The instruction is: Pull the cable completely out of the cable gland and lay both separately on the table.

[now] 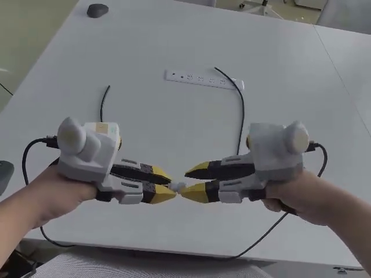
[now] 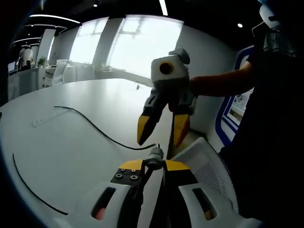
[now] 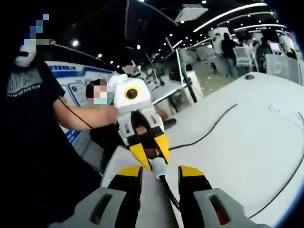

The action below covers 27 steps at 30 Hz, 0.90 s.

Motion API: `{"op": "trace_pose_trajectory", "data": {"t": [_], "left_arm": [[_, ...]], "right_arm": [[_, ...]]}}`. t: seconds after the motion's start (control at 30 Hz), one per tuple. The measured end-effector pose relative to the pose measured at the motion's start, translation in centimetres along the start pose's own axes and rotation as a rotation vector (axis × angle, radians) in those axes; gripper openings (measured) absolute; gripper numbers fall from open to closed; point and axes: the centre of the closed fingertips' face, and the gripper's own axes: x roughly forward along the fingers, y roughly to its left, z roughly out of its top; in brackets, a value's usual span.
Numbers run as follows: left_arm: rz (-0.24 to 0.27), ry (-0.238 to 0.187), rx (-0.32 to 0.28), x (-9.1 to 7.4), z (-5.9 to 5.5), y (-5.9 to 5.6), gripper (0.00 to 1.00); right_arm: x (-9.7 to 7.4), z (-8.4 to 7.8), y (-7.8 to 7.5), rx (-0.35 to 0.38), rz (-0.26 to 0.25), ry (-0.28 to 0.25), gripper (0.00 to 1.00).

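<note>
1. We are holding the left gripper [image 1: 165, 185] low over the near edge of the table [image 1: 174, 35], and its jaws are clamping the gland [image 1: 177, 187] at their tips.
2. In the left gripper view, the gland [image 2: 155, 154] is sitting pinched between the two yellow tips of the left gripper [image 2: 153, 166].
3. We are pointing the right gripper [image 1: 194, 180] straight at the left one, tip to tip, with its jaws spread well apart and gripping nothing.
4. In the right gripper view, the cable [image 3: 168, 190] is running out of the gland [image 3: 157, 168] and passing between the parted jaws of the right gripper [image 3: 159, 172], which are not closing on it.
5. The cable is thus sitting in the gland, and both are hanging above the table in the left gripper [image 3: 153, 159].
6. In the left gripper view, the right gripper [image 2: 160, 137] is facing us just beyond the gland, jaws wide.
7. Farther out on the table, a power strip [image 1: 200, 79] is lying with its lead [image 1: 240, 110] curving toward us.
8. A mouse [image 1: 97, 10] is lying at the far left corner.
</note>
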Motion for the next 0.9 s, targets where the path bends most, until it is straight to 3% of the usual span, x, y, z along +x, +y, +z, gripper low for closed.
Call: {"op": "trace_pose_trajectory", "data": {"t": [0.13, 0.23, 0.33, 0.4, 0.67, 0.9], "left_arm": [[0.004, -0.004, 0.029, 0.1, 0.2, 0.1, 0.15], [0.005, -0.006, 0.038, 0.2, 0.3, 0.1, 0.15], [0.006, -0.007, 0.047, 0.3, 0.5, 0.2, 0.15], [0.010, -0.006, 0.036, 0.4, 0.6, 0.2, 0.15], [0.012, -0.005, 0.036, 0.6, 0.6, 0.2, 0.15], [0.012, 0.003, 0.038, 0.8, 0.4, 0.3, 0.15]], "right_arm": [[-0.2, 0.1, -0.6, 0.200, 0.082, -0.005, 0.23], [0.0, -0.2, -1.5, 0.210, 0.089, 0.004, 0.22], [0.1, -0.2, -0.2, 0.297, 0.174, 0.011, 0.21], [0.2, -0.3, 0.3, 0.317, 0.203, 0.023, 0.21], [0.8, -1.3, 0.5, 0.312, 0.215, 0.071, 0.09], [0.8, -1.3, 0.6, 0.263, 0.218, 0.078, 0.08]]}}
